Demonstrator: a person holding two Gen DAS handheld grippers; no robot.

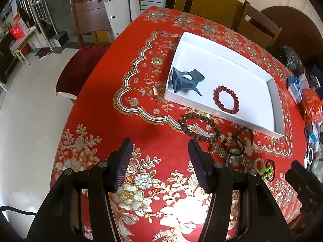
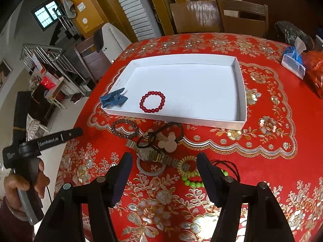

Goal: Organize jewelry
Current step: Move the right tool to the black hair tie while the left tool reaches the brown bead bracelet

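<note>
Both grippers hover above the red floral tablecloth point(image 2: 262, 151) with nothing between their fingers: the right gripper point(image 2: 163, 161) is spread wide, and so is the left gripper point(image 1: 159, 149). Just past the right gripper's tips lie a gold-band watch point(image 2: 155, 155), a green bead bracelet point(image 2: 193, 183) at 1 o'clock, black hair ties point(image 2: 149, 139) and a brown bead bracelet point(image 2: 125, 127) at 11 o'clock. Farther on sits the white tray point(image 2: 241, 92), holding a red bead bracelet point(image 2: 152, 101) and, at its 9 o'clock corner, a blue hair claw point(image 2: 113, 98).
</note>
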